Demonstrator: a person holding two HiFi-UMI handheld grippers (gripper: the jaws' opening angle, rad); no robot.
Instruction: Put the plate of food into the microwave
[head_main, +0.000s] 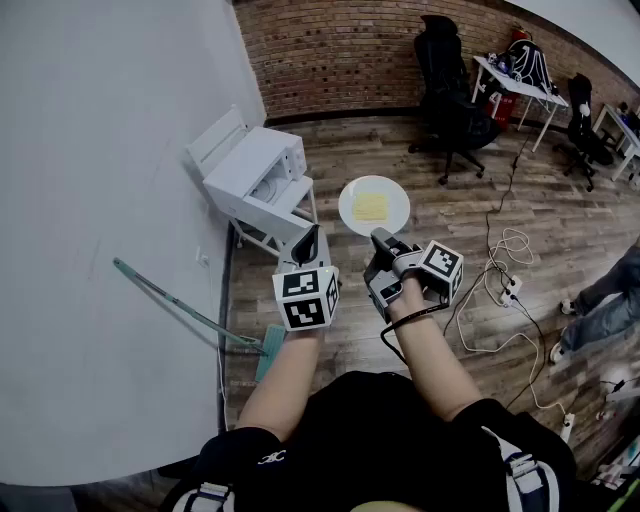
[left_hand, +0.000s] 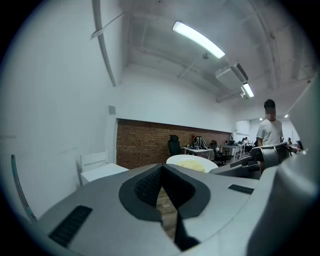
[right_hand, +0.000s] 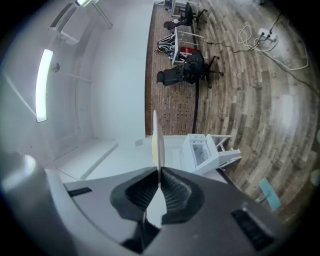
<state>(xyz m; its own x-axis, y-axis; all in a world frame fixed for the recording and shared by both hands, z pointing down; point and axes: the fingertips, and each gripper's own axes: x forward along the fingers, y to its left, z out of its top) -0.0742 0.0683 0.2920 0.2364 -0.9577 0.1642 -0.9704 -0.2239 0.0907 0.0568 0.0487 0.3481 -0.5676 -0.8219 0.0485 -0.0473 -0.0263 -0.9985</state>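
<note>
A person's arms (head_main: 432, 358) reach forward, each hand holding a claw. The left claw (head_main: 312, 240) is closed and empty. The right claw (head_main: 380, 238) is clamped on the near rim of a white plate (head_main: 374, 190) of flat yellow food (head_main: 371, 207), held in the air just right of a white microwave (head_main: 255, 172) whose door hangs open.

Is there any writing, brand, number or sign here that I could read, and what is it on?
No readable words or numbers in any view.
Left cube on the left gripper, right cube on the right gripper: black-and-white square patterns, no letters.
Microwave and plate: no print visible.
White mark on the person's dark top: too small to read.
</note>
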